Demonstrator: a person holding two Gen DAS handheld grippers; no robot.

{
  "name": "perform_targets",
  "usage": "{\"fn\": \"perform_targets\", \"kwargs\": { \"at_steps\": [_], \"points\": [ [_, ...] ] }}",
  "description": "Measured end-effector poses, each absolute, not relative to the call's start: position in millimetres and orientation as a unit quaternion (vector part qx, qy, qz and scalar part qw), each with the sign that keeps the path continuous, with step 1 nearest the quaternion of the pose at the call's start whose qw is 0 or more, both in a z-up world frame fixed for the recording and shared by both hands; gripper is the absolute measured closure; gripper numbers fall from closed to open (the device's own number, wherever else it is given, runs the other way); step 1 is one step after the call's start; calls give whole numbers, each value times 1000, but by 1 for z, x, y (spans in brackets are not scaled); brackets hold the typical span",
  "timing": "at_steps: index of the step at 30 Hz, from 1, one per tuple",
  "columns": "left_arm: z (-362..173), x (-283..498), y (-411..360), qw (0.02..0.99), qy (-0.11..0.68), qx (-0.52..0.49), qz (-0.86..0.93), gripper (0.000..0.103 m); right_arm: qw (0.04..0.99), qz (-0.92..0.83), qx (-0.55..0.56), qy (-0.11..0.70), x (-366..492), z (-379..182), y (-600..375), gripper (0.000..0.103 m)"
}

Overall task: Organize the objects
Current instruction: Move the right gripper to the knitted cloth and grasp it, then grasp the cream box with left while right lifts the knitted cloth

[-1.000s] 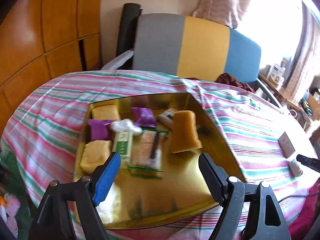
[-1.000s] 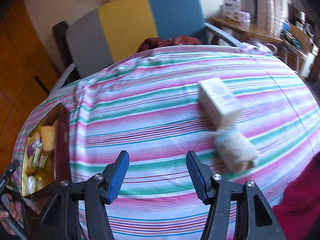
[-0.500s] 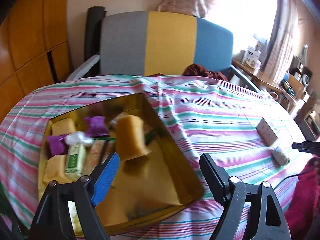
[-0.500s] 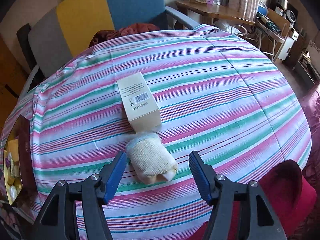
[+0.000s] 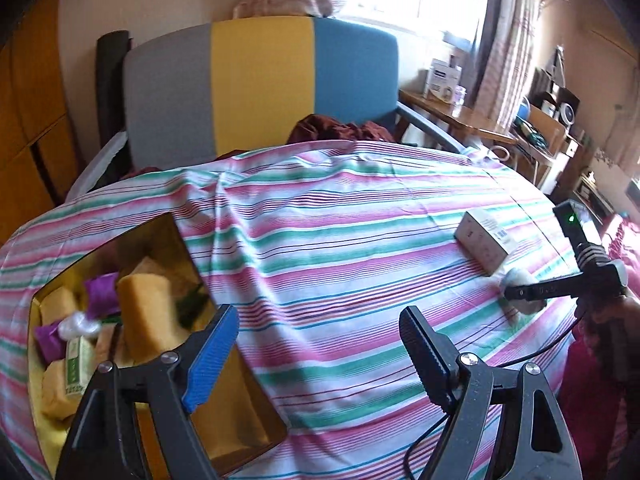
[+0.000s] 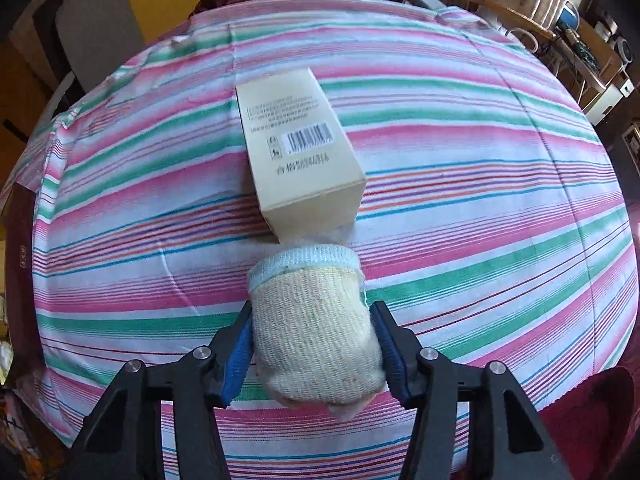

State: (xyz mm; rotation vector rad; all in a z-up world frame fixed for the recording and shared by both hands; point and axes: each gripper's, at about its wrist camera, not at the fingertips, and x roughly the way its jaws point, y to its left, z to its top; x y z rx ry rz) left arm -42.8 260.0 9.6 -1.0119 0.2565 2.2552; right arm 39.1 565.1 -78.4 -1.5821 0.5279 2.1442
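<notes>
A rolled cream sock [image 6: 316, 328] with a pale blue cuff lies on the striped tablecloth, and my right gripper [image 6: 314, 338] has its jaws against both sides of it. A cream carton with a barcode [image 6: 298, 152] lies just beyond the sock, touching it. In the left wrist view the carton [image 5: 486, 240] and sock [image 5: 518, 280] sit at the far right with the right gripper over them. My left gripper [image 5: 318, 344] is open and empty above the cloth. A gold tin [image 5: 256, 432] at the left holds yellow sponges [image 5: 150, 316], purple packets and a green packet.
A grey, yellow and blue chair [image 5: 264, 84] stands behind the table with dark red cloth [image 5: 340, 130] on its seat. A cluttered wooden desk [image 5: 472, 120] stands at the back right. A red garment [image 6: 592, 420] lies at the near right table edge.
My right gripper has moved forward and closed its jaws on the rolled sock. My left gripper has swung right, so the tin has shifted to the left edge of its view.
</notes>
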Motion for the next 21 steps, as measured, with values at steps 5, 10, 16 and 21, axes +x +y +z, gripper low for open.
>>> {"fn": "perform_targets", "kwargs": {
  "at_steps": [5,10,16,21],
  "points": [
    [3,-52,295,343,99,-408,840,20,261,816,-438,274,80,-45,584,47],
    [-11,-54,337,364,108,-435,817,20,313,801,-358,365,115,-48,613,47],
    [-32,-56,402,390,103,-481,778,20,327,794,-341,383,120,-48,626,47],
    [-39,-57,454,397,112,-491,768,20,330,790,-335,393,121,-48,629,47]
  ]
}}
